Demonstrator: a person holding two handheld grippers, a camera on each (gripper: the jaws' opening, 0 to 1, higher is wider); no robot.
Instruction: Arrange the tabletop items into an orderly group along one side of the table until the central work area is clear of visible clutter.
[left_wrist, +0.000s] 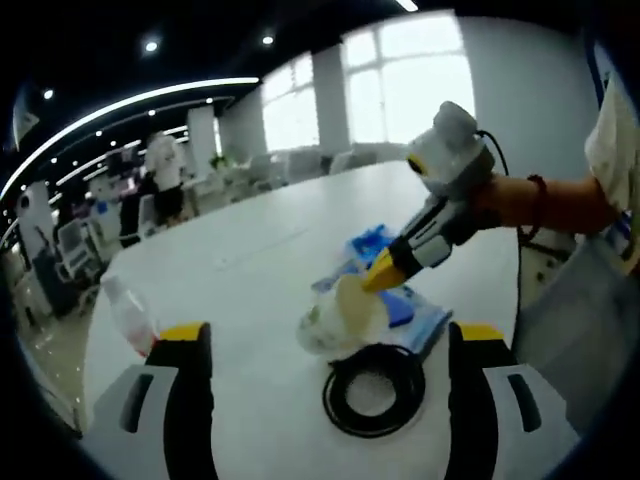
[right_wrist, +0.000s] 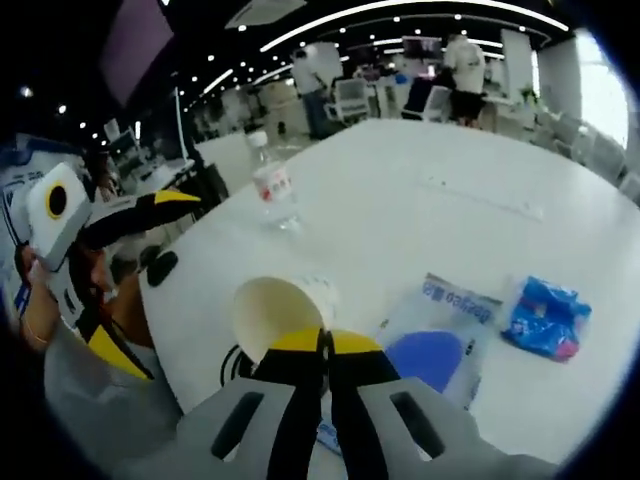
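Pinching paper cup (right_wrist: 272, 312) rim: right hand-held gripper (right_wrist: 322, 345) | left hand-held gripper (left_wrist: 330, 335) spread wide

An open-plan office or lab: a long white table (left_wrist: 300, 230), curved ceiling light strips (right_wrist: 400, 15), tall windows (left_wrist: 410, 80), desks and chairs (right_wrist: 350, 100) behind.

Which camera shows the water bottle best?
The right gripper view: the water bottle stands upright on the table, cap and label visible. In the left gripper view it is blurred near the table's edge, beside a jaw.
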